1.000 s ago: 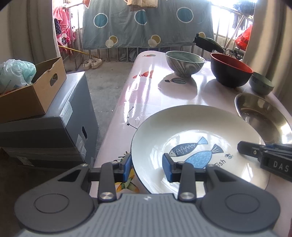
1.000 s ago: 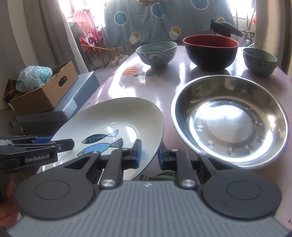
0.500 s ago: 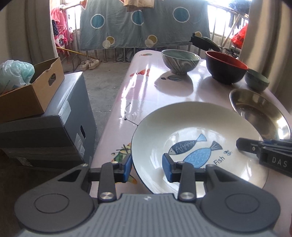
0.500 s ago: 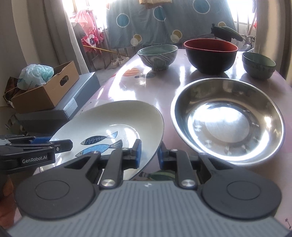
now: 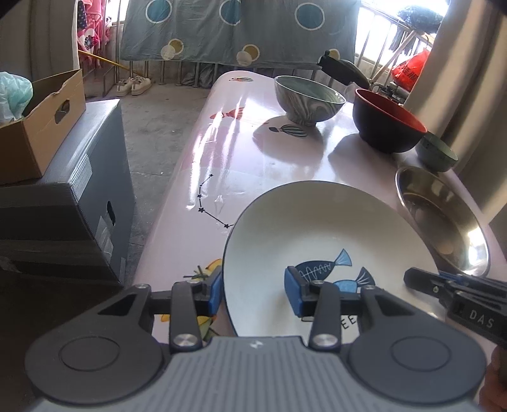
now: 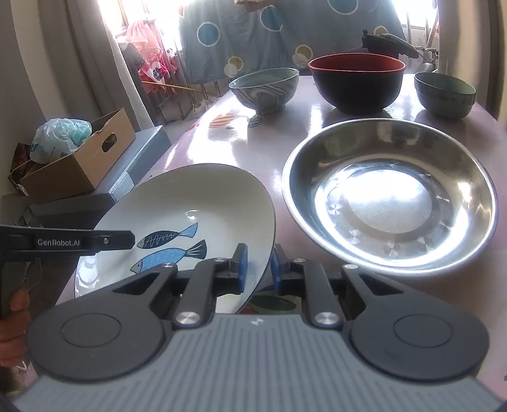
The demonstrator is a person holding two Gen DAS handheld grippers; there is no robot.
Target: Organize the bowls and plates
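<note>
A white plate with two blue fish [image 5: 317, 234] [image 6: 190, 209] is held between both grippers, tilted above the pink table [image 5: 253, 164]. My left gripper [image 5: 253, 288] straddles its left rim with a wide gap between the pads. My right gripper [image 6: 257, 269] is shut on its right rim. A steel plate [image 6: 389, 196] [image 5: 443, 215] lies right of it. A grey striped bowl [image 6: 264, 87] [image 5: 309, 99], a black-and-red bowl [image 6: 356, 80] [image 5: 388, 126] and a small green bowl [image 6: 445, 93] [image 5: 437, 155] stand at the far end.
Left of the table a cardboard box [image 5: 38, 126] [image 6: 82, 158] with a plastic bag sits on a grey crate [image 5: 73, 202]. A blue spotted cloth [image 5: 237, 28] hangs on a rail behind the table. A curtain [image 5: 459, 79] hangs at the right.
The fish plate has risen off the table and tilted, its right side higher. Both grippers moved up and closer to the far bowls with it.
</note>
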